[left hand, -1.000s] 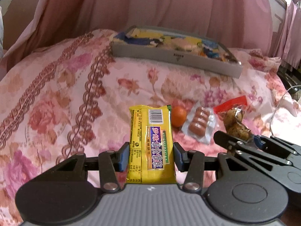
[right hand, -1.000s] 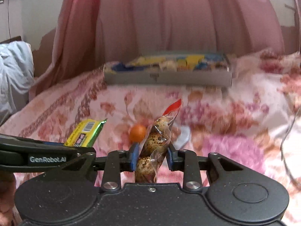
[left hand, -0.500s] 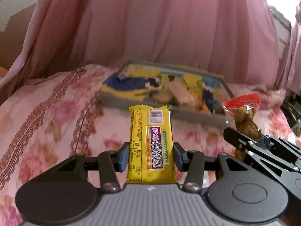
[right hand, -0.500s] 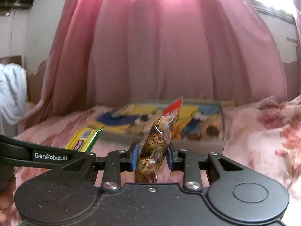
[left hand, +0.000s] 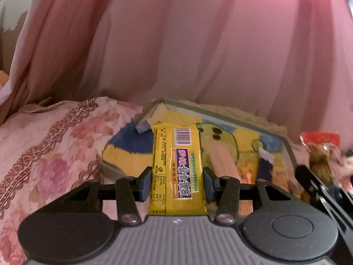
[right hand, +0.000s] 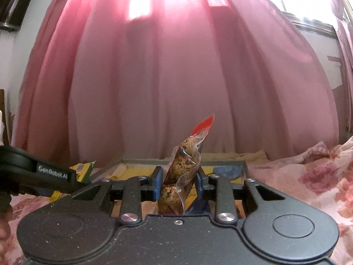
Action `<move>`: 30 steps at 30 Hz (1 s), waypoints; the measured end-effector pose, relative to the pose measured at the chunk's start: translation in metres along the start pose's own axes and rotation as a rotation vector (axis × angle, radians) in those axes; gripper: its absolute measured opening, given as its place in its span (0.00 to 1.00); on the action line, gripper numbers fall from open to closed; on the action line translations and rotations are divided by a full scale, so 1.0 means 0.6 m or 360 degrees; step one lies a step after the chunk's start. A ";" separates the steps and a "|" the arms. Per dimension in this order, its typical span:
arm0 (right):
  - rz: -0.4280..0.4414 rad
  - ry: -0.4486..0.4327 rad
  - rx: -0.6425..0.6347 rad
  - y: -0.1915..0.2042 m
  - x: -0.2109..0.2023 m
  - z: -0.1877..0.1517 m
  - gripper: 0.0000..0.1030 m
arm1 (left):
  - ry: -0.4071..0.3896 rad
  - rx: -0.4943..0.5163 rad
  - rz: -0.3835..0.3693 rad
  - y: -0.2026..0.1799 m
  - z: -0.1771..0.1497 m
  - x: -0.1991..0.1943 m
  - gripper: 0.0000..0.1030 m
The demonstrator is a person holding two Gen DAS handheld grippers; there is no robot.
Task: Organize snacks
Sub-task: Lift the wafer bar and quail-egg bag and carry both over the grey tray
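Left gripper (left hand: 177, 182) clamps yellow bar (left hand: 176, 170); right gripper (right hand: 177, 182) pinches egg pack (right hand: 181, 174). Both hang over the tray (left hand: 220, 113), neither dropped in yet. Other snacks out of view; remainder unknown

Glossy foil wrapper (left hand: 178, 167), clear shiny plastic pouch (right hand: 185, 170) — matt cloth bedspread (left hand: 55, 141), sheer curtain (right hand: 176, 77).

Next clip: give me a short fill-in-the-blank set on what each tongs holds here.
1. The left tongs grip a ____ snack packet with a barcode.
2. The right tongs grip a clear bag of speckled ____.
3. Ahead lies a grey-rimmed ____ on the floral bedspread.

Missing words: yellow; eggs; tray
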State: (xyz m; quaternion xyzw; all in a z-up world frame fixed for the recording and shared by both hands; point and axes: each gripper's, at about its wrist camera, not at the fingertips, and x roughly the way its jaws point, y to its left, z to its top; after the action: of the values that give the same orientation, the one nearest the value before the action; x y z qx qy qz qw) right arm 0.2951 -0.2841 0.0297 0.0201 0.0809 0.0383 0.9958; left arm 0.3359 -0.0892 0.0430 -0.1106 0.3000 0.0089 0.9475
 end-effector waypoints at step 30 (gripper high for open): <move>0.0048 0.0167 0.0044 -0.012 0.103 -0.058 0.34 | 0.0060 -0.0109 0.0106 -0.016 -0.001 0.135 0.50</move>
State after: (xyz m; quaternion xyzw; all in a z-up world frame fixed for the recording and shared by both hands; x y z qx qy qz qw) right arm 0.3510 -0.2854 -0.0147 0.0330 0.1330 0.0530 0.9891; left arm 0.4029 -0.1025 -0.0019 -0.1332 0.3208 0.0486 0.9365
